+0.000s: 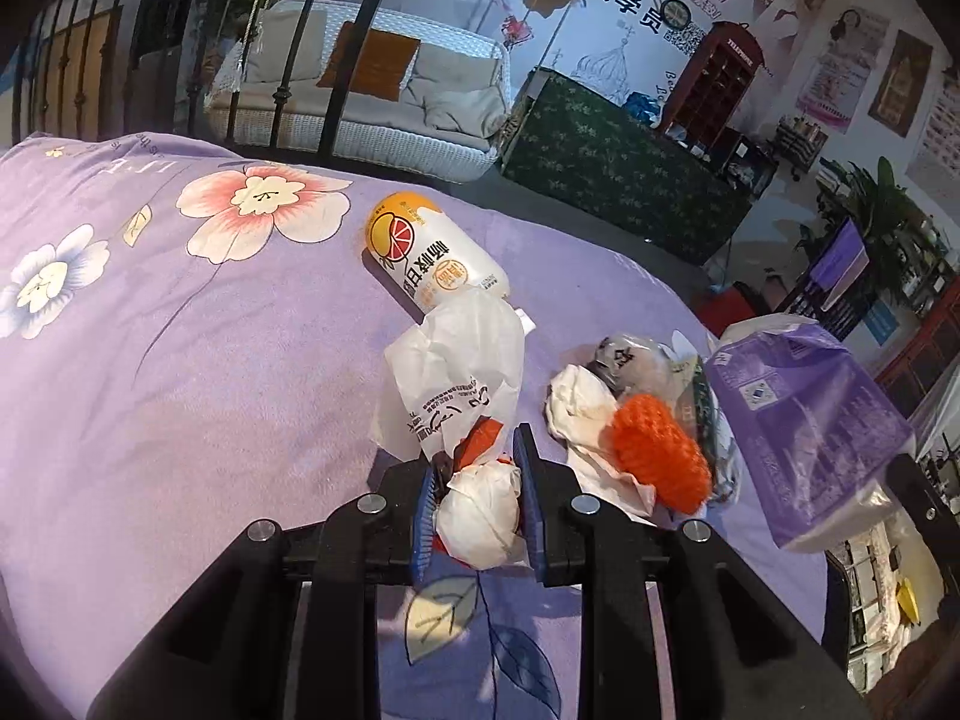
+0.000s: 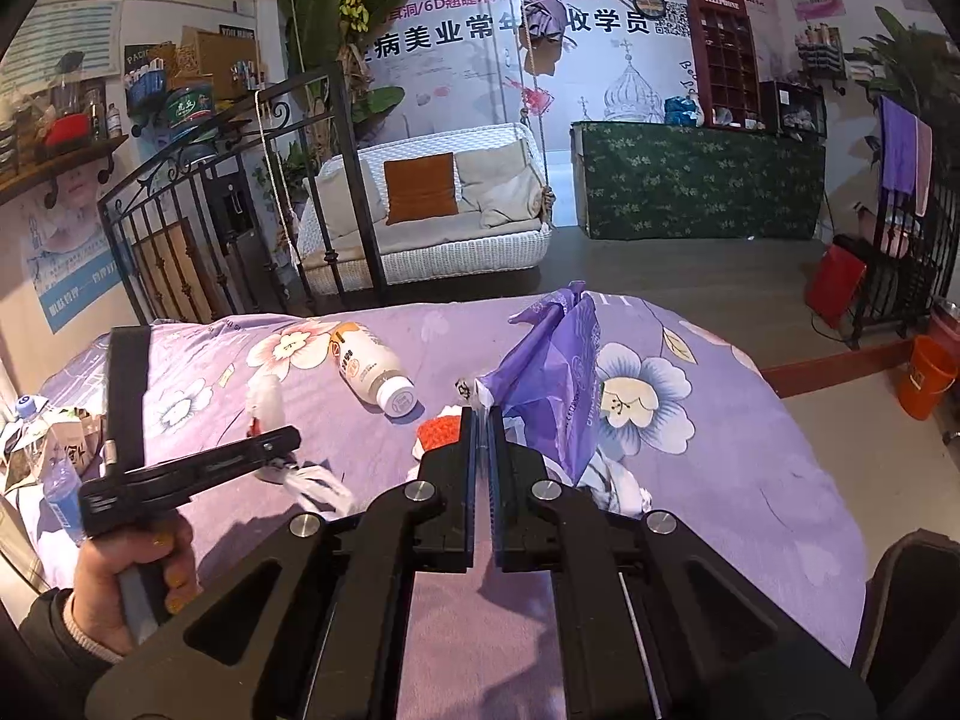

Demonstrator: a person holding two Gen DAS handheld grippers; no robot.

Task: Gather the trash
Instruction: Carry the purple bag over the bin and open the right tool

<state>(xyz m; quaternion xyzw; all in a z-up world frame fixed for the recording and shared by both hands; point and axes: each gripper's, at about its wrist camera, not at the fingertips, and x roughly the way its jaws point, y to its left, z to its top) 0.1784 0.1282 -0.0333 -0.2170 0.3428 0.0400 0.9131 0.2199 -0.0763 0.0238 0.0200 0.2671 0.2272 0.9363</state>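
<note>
Pinching a crumpled white wrapper (image 1: 474,480) between its 2 blue pads, the left gripper (image 1: 477,501) holds the paper just above the purple flowered bedspread (image 1: 180,360). The wrapper's long axis runs straight out along the fingers, with a balled end sitting back between the pads and a flatter printed sheet fanning forward and up past the tips; a bit of orange shows inside the folds. Beyond that sheet lies a white and orange bottle (image 1: 420,255) on its side, its long axis slanting from upper left to lower right, rounded base away from the gripper and the neck end hidden behind the paper. In the right wrist view the same bottle (image 2: 375,372) shows its white cap pointing toward the camera and to the right. Just right of the left gripper sits a small heap: a crumpled tissue (image 1: 579,405), an orange knitted piece (image 1: 657,456) and clear plastic behind them. The right gripper (image 2: 482,426) has its pads pressed together on the edge of a purple plastic bag (image 2: 558,372), which stands up from the tips and leans right, beside the heap.
</note>
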